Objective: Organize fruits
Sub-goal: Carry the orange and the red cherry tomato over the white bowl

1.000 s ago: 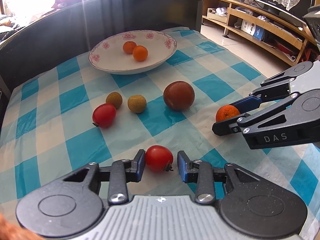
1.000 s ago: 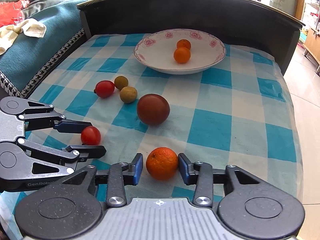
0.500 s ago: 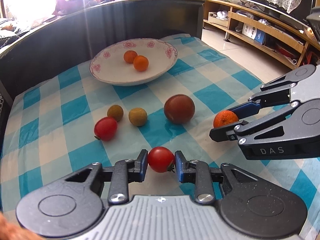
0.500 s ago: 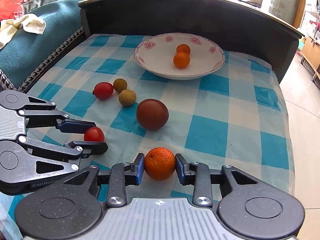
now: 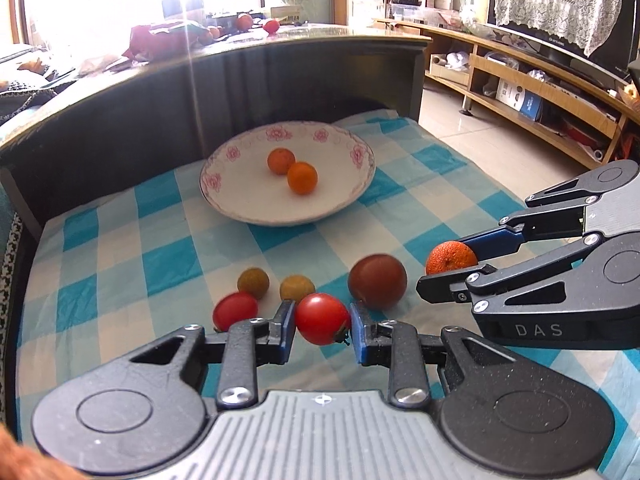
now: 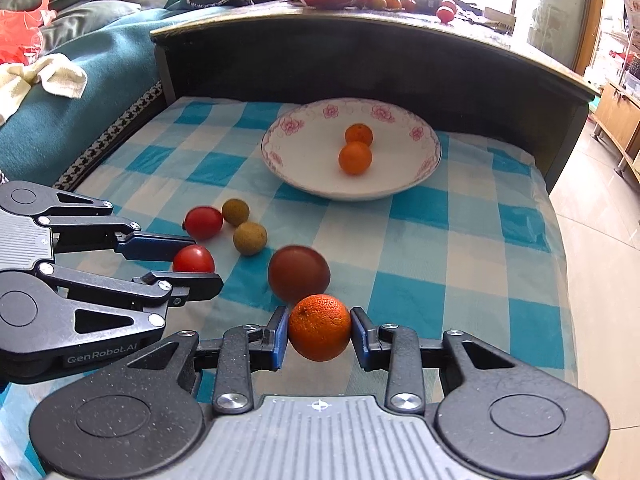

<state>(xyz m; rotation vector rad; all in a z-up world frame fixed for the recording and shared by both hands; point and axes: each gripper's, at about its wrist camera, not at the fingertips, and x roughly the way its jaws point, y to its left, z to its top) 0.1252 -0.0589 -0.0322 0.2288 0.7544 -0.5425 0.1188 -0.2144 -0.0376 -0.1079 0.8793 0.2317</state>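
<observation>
Orange mandarins (image 6: 319,333) — three; red tomatoes (image 5: 322,319) — two; longans (image 6: 249,238) — two.

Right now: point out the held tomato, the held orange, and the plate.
held tomato (image 5: 322,319), left wrist view, centre of its red skin.
held orange (image 6: 319,327), right wrist view, middle of its peel.
plate (image 6: 416,133), right wrist view, flowered far rim.

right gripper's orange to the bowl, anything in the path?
Yes. In the right wrist view, the dark red fruit sits just beyond the held orange; past it, bare checked cloth up to the bowl.
</observation>
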